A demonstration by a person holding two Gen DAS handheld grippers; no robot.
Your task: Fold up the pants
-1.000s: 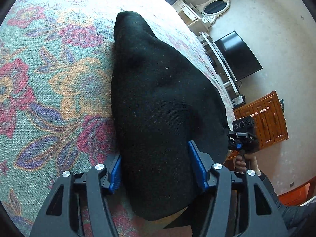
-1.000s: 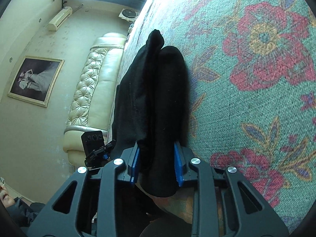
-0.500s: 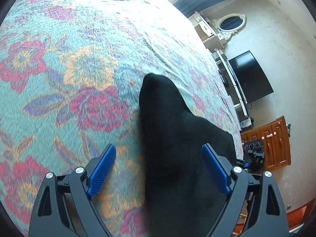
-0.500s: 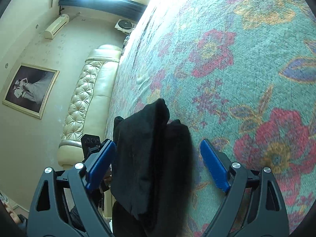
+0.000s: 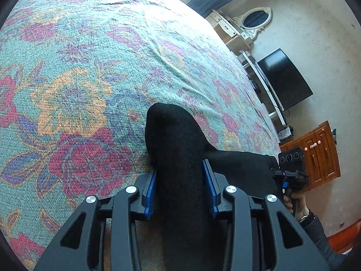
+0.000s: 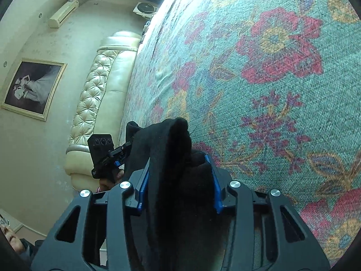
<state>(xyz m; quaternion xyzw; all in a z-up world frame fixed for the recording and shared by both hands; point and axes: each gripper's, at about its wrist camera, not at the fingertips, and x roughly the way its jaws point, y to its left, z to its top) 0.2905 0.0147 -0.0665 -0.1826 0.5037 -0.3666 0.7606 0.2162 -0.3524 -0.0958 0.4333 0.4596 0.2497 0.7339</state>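
Observation:
Black pants (image 5: 173, 131) lie bunched at the near edge of a bed with a floral cover (image 5: 79, 79). My left gripper (image 5: 179, 169) is closing its jaws on a thick fold of the pants, and both blue pads press the cloth. My right gripper (image 6: 177, 162) is also closing, its pads squeezing another bundle of the pants (image 6: 171, 135). Each view shows the other gripper beside the cloth: the right gripper (image 5: 291, 167) at the right of the left wrist view, the left gripper (image 6: 106, 155) at the left of the right wrist view. The pants' near end is hidden under the jaws.
The bed cover stretches far ahead of both grippers. Past its right edge stand a black TV (image 5: 286, 79), a wooden cabinet (image 5: 320, 155) and an oval mirror (image 5: 257, 19). A cream tufted headboard (image 6: 97, 103) and a framed picture (image 6: 31, 88) are on the other side.
Both grippers drew back along the pants toward the near edge, opened wide half a second ago, and now their jaws have closed on the black cloth.

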